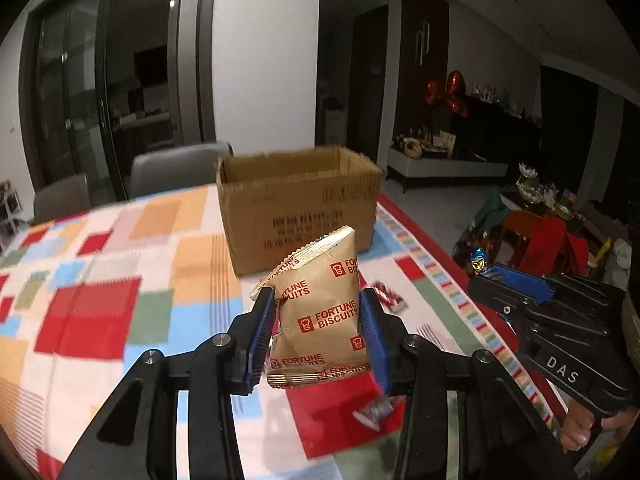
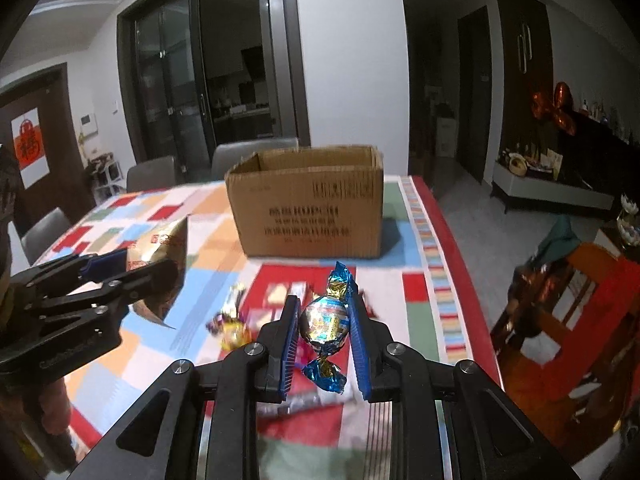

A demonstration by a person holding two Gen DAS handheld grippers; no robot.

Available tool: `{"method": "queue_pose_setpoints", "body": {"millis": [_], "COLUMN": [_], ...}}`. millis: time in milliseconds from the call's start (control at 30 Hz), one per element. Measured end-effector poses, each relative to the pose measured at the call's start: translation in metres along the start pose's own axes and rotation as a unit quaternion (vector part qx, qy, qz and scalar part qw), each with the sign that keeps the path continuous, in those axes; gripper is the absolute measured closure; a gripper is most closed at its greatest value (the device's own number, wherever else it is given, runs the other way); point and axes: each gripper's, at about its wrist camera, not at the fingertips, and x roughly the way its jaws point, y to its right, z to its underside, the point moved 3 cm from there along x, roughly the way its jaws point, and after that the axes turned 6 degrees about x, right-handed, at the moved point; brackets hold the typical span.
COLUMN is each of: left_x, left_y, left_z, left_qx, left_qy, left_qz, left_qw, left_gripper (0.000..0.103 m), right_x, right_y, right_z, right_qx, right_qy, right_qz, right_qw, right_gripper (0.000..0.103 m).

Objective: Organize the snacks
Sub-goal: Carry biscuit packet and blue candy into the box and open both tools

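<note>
Between the blue pads of my left gripper [image 1: 318, 320] sits the biscuit packet [image 1: 320, 312], a tan "Fortune Biscuits" pouch pinched across its lower half and held clear above the tablecloth [image 1: 120, 280]; my right gripper [image 2: 325, 326] is clamped on the round foil candy [image 2: 323, 324], its twisted blue-and-gold ends sticking out above and below the pads. So both tools are closed on a snack, and the open cardboard box [image 1: 298, 216] stands beyond them on the table, well apart from either load. The packet worries me most: it is a puffy, slick pouch gripped only at its sides, and if I swing it quickly the air inside could let it squirm or tip out of the pads short of the box. The candy is a hard ball held at little more than two points, so a small twist of my wrist could roll it out and send it bouncing off the cloth toward the table's right edge [image 2: 460, 280]. My two grippers are close side by side, each showing in the other's view, and I could knock one against the other on the way to the opening. The box's near wall stands tall, so coming in too low would shove the box or catch the packet's top corner. Loose sweets [image 2: 232, 322] lie on the cloth below, and anything I drop would get lost among them.
</note>
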Motion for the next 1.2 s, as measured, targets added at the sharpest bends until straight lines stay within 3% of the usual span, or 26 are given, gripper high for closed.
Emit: {"method": "queue_pose_setpoints", "body": {"millis": [200,400,800,933,1200], "left_x": [0.006,0.020,0.061,0.090,0.145], "left_y": [-0.014,-0.025,-0.049,-0.055,-0.066], "left_z": [-0.040,-0.081,-0.135,-0.150,-0.169], "left_qx": [0.024,0.053,0.084,0.086,0.082], "left_qy": [0.015,0.024,-0.020,-0.051,-0.091], "left_qz": [-0.017,-0.034,-0.030,-0.016,-0.010], "left_qw": [0.9994,0.9977,0.9958,0.9949,0.9924], "left_gripper": [0.061,0.061,0.061,0.061,0.061], "right_x": [0.016,0.037,0.091,0.116,0.167], "right_y": [-0.005,-0.011,-0.004,-0.002,0.007], "right_z": [-0.042,-0.086,-0.157,-0.174,-0.188], "right_qx": [-0.024,-0.039,-0.046,-0.050,-0.040], "right_qy": [0.025,0.021,-0.031,-0.049,-0.092], "right_qz": [0.007,-0.012,-0.043,-0.046,-0.051], "right_qw": [0.999,0.999,0.998,0.996,0.994], "right_gripper": [0.078,0.078,0.078,0.078,0.078]}}
